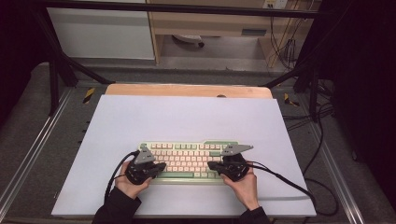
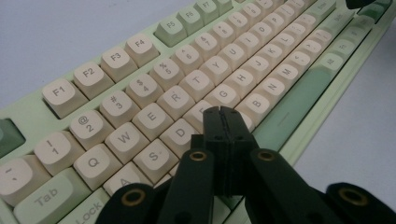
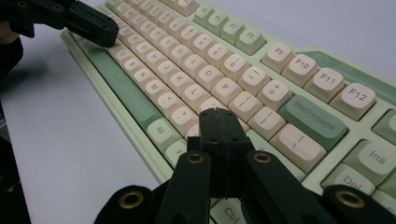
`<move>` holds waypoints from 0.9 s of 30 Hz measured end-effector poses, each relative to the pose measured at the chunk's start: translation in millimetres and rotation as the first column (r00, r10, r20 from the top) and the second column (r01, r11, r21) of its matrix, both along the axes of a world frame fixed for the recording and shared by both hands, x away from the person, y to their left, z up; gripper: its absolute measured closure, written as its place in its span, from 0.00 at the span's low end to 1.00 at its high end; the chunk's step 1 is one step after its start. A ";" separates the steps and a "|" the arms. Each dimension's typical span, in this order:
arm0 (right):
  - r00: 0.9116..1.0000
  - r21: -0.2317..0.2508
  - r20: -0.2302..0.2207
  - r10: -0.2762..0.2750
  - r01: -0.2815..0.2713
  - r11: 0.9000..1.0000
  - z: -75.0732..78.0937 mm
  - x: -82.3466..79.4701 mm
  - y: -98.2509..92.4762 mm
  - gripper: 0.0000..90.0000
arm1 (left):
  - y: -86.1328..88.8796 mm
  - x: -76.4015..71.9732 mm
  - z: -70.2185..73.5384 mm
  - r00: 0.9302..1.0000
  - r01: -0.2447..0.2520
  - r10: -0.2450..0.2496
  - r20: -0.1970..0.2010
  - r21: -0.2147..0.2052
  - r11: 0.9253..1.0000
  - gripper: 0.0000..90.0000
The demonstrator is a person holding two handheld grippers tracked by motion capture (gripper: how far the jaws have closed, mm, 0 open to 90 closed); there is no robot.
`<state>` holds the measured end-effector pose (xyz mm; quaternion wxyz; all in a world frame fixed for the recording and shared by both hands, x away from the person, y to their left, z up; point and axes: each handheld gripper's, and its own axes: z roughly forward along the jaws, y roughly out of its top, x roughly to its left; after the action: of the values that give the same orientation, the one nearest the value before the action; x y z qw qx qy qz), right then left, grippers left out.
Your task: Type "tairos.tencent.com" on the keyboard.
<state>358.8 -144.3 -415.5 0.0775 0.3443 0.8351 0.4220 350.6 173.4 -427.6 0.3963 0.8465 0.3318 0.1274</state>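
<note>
High view: a pale green keyboard (image 1: 187,161) with cream keys lies near the front of the white mat (image 1: 187,116), likely rigid and light. The left gripper (image 1: 161,166) and right gripper (image 1: 211,165), jaws closed and empty, hover over it; press keycaps gently with the closed tips.

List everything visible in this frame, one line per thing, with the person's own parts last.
keyboard: one, pale green case with cream keys, near middle of the mat
mat: one, pale lilac-white, covering the table
table: one, wooden edge showing at the far side
left gripper: one, black, jaws shut, tips over the keys near F and G
right gripper: one, black, jaws shut, over the keys right of L
hands: two, dark sleeves, at the near edge
</note>
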 end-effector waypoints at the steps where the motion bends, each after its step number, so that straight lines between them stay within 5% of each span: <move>1: 1.000 0.000 0.002 0.001 -0.001 1.000 -0.2 0.0 0.1 1.00 | -0.4 -0.1 -0.5 1.000 0.002 -0.002 0.001 0.000 1.000 1.00; 27: 1.000 -0.002 -0.003 0.001 -0.001 1.000 -1.6 -0.1 0.4 1.00 | 8.7 -1.7 6.7 1.000 -0.009 0.010 0.023 -0.019 1.000 1.00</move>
<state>358.6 -143.9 -417.1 0.0763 0.3446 0.8358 0.4205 348.9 182.1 -420.9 0.4076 0.8396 0.3324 0.1361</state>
